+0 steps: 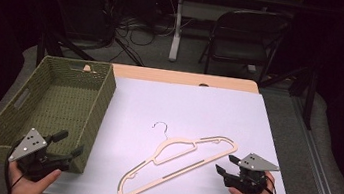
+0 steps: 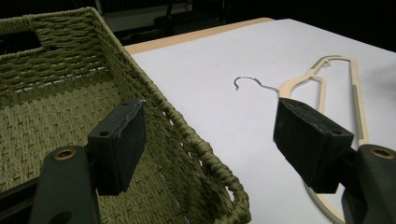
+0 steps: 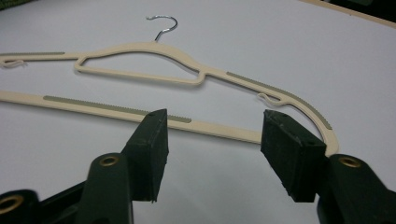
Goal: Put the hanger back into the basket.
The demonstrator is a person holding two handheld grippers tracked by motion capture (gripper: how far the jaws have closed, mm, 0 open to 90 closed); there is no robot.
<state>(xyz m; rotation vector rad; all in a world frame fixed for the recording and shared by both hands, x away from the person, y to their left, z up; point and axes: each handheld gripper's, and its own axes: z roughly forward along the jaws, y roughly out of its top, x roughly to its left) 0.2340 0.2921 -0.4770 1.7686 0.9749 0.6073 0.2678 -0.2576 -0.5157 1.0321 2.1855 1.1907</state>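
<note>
White sheeting covers the tabletop, nothing on it yet handled, as far as can be judged. At the left of the high view stands a green woven basket, apparently empty. Lower centre lies a cream hanger, flat, untouched. The right gripper sits just beside its right end, fingers apart; the left gripper hovers at the basket's near corner, fingers apart too.
</note>
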